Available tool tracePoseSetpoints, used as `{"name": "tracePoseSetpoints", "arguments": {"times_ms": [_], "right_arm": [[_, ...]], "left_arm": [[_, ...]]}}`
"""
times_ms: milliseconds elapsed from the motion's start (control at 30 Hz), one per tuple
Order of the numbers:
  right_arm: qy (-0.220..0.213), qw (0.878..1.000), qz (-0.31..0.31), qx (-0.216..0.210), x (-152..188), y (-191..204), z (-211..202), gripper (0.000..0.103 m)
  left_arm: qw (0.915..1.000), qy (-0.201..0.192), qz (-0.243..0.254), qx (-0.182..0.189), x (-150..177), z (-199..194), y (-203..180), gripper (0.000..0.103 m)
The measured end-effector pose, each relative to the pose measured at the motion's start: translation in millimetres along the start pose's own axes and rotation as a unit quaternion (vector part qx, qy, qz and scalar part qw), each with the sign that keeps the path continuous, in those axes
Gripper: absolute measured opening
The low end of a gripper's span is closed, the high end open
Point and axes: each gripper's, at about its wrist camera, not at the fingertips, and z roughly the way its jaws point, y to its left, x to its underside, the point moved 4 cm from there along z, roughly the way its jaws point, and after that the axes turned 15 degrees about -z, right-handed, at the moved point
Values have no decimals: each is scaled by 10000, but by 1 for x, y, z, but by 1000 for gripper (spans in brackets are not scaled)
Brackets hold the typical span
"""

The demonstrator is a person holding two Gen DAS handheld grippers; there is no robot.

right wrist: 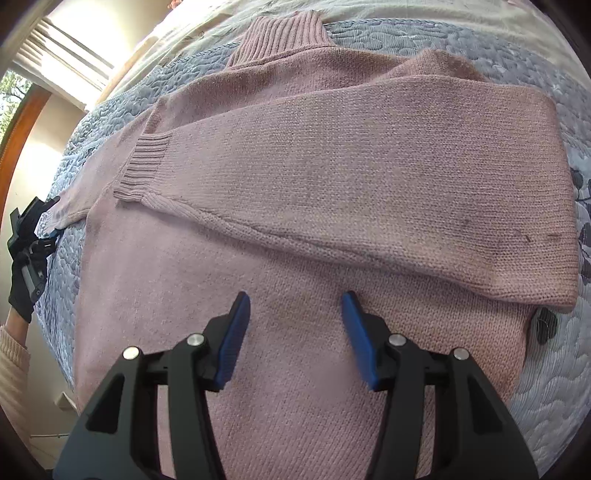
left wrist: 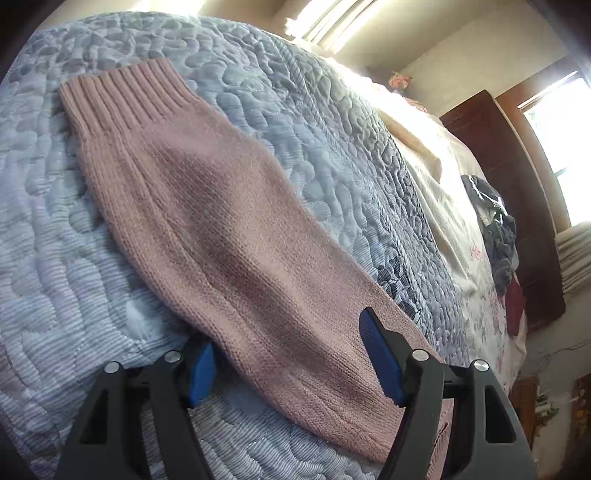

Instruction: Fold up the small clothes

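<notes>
A pink knitted sweater (right wrist: pixel 295 369) lies flat on the blue-grey quilt (right wrist: pixel 554 387), with its ribbed collar (right wrist: pixel 284 33) at the far side. One sleeve (right wrist: pixel 369 184) is folded across the body, and its cuff (right wrist: pixel 144 166) points left. My right gripper (right wrist: pixel 295 332) hovers open just over the lower body, holding nothing. The other sleeve (left wrist: pixel 221 221) stretches out over the quilt, ribbed cuff (left wrist: pixel 122 96) far away. My left gripper (left wrist: pixel 291 354) is open and straddles the near part of that sleeve. Its left finger (left wrist: pixel 201 369) sits at the sleeve's edge. In the right wrist view the left gripper (right wrist: pixel 31 236) is held by a gloved hand.
The quilt (left wrist: pixel 314 110) covers a bed with a cream floral sheet (left wrist: pixel 461 221) beyond it. A heap of dark clothes (left wrist: pixel 495 229) lies on that sheet near a dark wooden board (left wrist: pixel 517 221). Folded white towels (left wrist: pixel 576 254) and bright windows are at the right.
</notes>
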Motion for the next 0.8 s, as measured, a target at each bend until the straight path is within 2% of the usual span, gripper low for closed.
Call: {"name": "tracePoseSetpoints", "arguments": {"times_ms": [100,200,233,267,333,367,533,800], "right_arm": [[2,10000,-30,45,0,0,1,52],[-13,10000,-15,15,1,-2,2,52],[-16,10000,-30,9,1,-2,3,52],[-18,10000,-57,8,1,-2,4,52],[-32,10000,-59,-11,1,-3,4,52],[-40,10000,-43,-26,2,-3,4,52],[-46,10000,-31,-36,3,-3,3,52],[-110,9999,111,-53,5,-1,-8,52]], "left_arm": [[9996,-82,-192,185,-13,-1,4,69],[9997,-97,-201,70,-22,2,4,58],[9998,-105,-143,-14,-23,3,4,50],[9998,-130,-68,-98,-24,3,3,36],[9997,-122,54,-180,-24,2,2,21],[9998,-127,90,-139,-23,0,0,17],[9973,-329,655,37,-6,-20,-30,13],[9866,-49,1506,623,66,-49,-101,12]]}}
